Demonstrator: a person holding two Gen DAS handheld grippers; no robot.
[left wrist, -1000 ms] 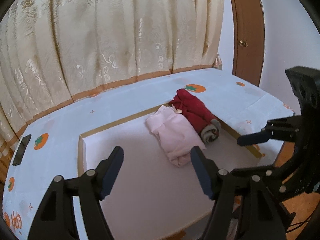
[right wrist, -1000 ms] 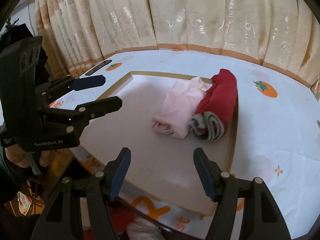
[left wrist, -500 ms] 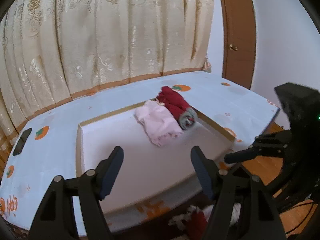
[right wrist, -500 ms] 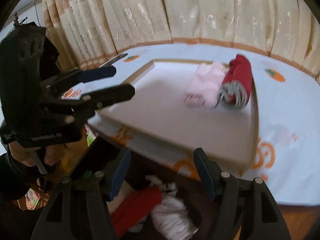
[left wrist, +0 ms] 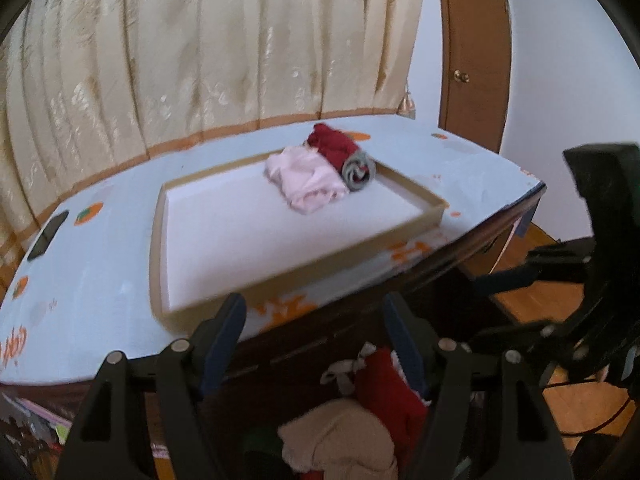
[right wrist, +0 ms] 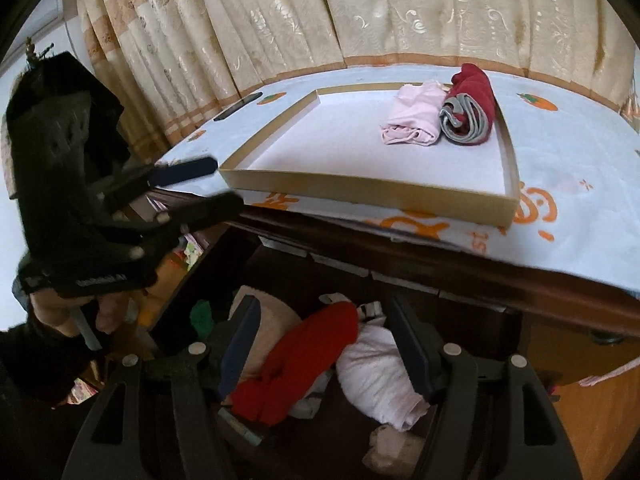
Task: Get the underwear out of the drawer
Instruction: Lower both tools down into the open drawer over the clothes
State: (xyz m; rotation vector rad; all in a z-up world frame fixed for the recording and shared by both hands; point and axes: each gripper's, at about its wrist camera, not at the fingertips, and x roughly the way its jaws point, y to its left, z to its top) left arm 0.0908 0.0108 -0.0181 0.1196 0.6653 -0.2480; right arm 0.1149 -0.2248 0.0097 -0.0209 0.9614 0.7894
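Note:
An open dark wood drawer [right wrist: 192, 280] under the table holds loose underwear: a red piece [right wrist: 304, 360], a white piece [right wrist: 376, 376] and a beige piece [right wrist: 276, 320]. In the left wrist view the red piece [left wrist: 384, 384] and the beige piece [left wrist: 340, 440] lie below my fingers. My right gripper [right wrist: 324, 344] is open and empty just above the red piece. My left gripper [left wrist: 312, 344] is open and empty above the drawer; it also shows in the right wrist view [right wrist: 200, 184] at the left.
A shallow tray [left wrist: 280, 276] on the table above the drawer holds a pink garment [left wrist: 308, 180] and a red and grey roll [left wrist: 344, 156]. A black phone [left wrist: 48, 232] lies at the table's left. Curtains hang behind. A wooden door [left wrist: 476, 60] stands at the right.
Both grippers have pulled back from over the tray and dropped below the table edge. The open drawer and its clothes have come into view under the fingers.

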